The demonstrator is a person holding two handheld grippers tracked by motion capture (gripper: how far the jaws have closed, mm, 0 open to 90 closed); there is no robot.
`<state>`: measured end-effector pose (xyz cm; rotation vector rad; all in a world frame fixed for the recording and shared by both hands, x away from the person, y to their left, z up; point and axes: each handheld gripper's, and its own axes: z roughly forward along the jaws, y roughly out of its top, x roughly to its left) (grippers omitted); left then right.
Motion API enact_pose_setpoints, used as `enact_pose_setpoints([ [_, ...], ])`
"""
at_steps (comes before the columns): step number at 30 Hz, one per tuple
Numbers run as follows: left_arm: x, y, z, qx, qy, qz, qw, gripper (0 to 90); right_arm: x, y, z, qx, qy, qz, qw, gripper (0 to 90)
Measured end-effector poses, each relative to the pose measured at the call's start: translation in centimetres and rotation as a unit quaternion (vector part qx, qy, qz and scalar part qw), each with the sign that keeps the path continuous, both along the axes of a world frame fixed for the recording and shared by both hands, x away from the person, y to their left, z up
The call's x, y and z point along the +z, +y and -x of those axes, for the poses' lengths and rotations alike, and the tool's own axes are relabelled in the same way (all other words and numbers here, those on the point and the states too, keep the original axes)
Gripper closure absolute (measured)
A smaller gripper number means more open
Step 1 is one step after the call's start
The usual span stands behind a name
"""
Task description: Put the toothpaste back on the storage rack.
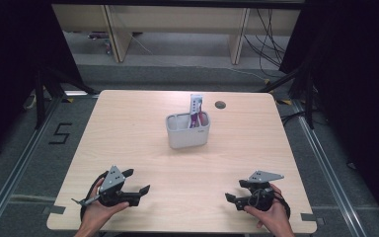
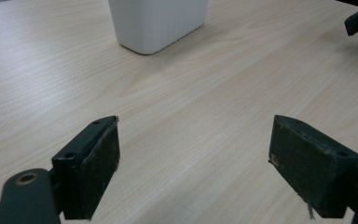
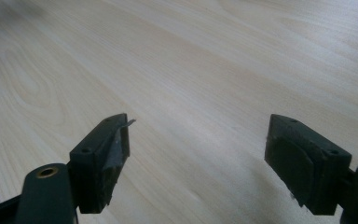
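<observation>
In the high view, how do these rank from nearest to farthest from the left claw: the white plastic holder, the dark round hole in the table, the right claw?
1. White plastic holder, at the table centre, ahead and to the right of the left claw.
2. Right claw, along the near edge, at the right.
3. Dark round hole in the table, near the far edge, behind the holder.

Even overhead light fell on the table (image 1: 128, 143), its surroundings nearly black. The white holder (image 1: 187, 133) cast a soft shadow; the tube (image 1: 196, 104) above it looked blurred, perhaps from low resolution.
</observation>
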<state>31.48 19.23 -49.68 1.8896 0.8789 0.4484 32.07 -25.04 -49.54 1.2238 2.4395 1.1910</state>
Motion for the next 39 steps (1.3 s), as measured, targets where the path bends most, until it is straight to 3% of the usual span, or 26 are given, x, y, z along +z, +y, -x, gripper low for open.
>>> enact_pose_setpoints([
  [7, -0.4, -0.3, 1.3, -0.011, 0.005, -0.009, 0.9999, 15.8, 0.0, 0.1, -0.1, 0.009, -0.007, 0.001, 0.9999, 23.0],
  [9, -0.5, -0.5, 1.5, -0.02, 0.009, -0.013, 0.9997, 15.8, 0.0, 0.2, 0.1, 0.003, 0.006, -0.004, 1.0, 22.9],
  [11, -0.6, -0.7, 1.8, -0.028, 0.015, -0.023, 0.9992, 15.8, 0.0, 0.1, -0.1, 0.01, -0.011, 0.005, 0.9999, 22.8],
  [12, -0.7, -0.9, 2.0, -0.031, 0.017, -0.023, 0.9991, 15.8, 0.0, 0.1, -0.1, 0.01, -0.011, 0.002, 0.9999, 22.7],
  [13, -0.8, -0.9, 2.1, -0.036, 0.017, -0.029, 0.9988, 15.9, 0.1, 0.3, 0.1, 0.003, 0.004, -0.004, 1.0, 22.6],
  [15, -1.0, -1.1, 2.2, -0.041, 0.024, -0.031, 0.9984, 16.0, 0.1, 0.2, 0.0, 0.008, -0.01, 0.007, 0.9999, 22.4],
  [19, -1.2, -1.5, 2.7, -0.046, 0.034, -0.029, 0.9979, 16.0, 0.1, 0.1, -0.1, 0.009, -0.013, 0.008, 0.9998, 21.8],
  [21, -1.2, -1.5, 2.9, -0.053, 0.033, -0.043, 0.9971, 16.1, 0.1, 0.1, -0.1, 0.011, -0.013, 0.007, 0.9998, 21.7],
  [22, -1.2, -1.6, 3.1, -0.054, 0.032, -0.044, 0.9971, 16.1, 0.1, 0.2, 0.0, 0.007, -0.003, 0.001, 1.0, 21.7],
  [23, -1.3, -1.6, 3.1, -0.057, 0.03, -0.056, 0.9963, 16.1, 0.1, 0.1, -0.1, 0.01, -0.013, 0.008, 0.9998, 21.6],
  [24, -1.4, -1.7, 3.2, -0.058, 0.03, -0.066, 0.9957, 16.2, 0.1, 0.3, 0.0, 0.006, -0.001, 0.0, 1.0, 21.6],
  [25, -1.4, -1.8, 3.3, -0.059, 0.03, -0.07, 0.9954, 16.2, 0.1, 0.3, 0.0, 0.005, -0.006, 0.002, 1.0, 21.6],
  [26, -1.5, -1.7, 3.2, -0.063, 0.028, -0.088, 0.9937, 16.3, 0.0, 0.4, 0.0, 0.006, -0.003, -0.004, 1.0, 21.6],
  [27, -1.7, -1.9, 3.3, -0.057, 0.025, -0.074, 0.9953, 16.2, 0.1, 0.3, -0.1, 0.013, 0.0, -0.004, 0.9999, 21.6],
  [29, -1.7, -1.7, 3.2, -0.059, 0.026, -0.088, 0.9941, 16.3, 0.0, 0.4, -0.1, 0.016, 0.005, -0.008, 0.9998, 21.6],
  [33, -1.6, -1.6, 3.2, -0.059, 0.032, -0.089, 0.9938, 16.3, 0.0, 0.2, -0.4, 0.032, -0.006, -0.004, 0.9995, 21.3],
  [35, -1.7, -1.6, 3.2, -0.062, 0.029, -0.088, 0.9938, 16.3, 0.0, 0.3, -0.3, 0.021, -0.001, -0.005, 0.9998, 21.3],
  [37, -1.7, -1.5, 3.1, -0.06, 0.027, -0.1, 0.9928, 16.3, 0.0, 0.3, -0.3, 0.027, -0.008, 0.002, 0.9996, 21.3],
  [38, -1.8, -1.5, 3.1, -0.06, 0.03, -0.09, 0.9937, 16.3, -0.1, 0.4, -0.3, 0.025, -0.002, -0.004, 0.9997, 21.3],
  [39, -1.8, -1.5, 3.0, -0.06, 0.033, -0.089, 0.9937, 16.3, 0.0, 0.3, -0.3, 0.022, -0.011, 0.004, 0.9997, 21.3],
])
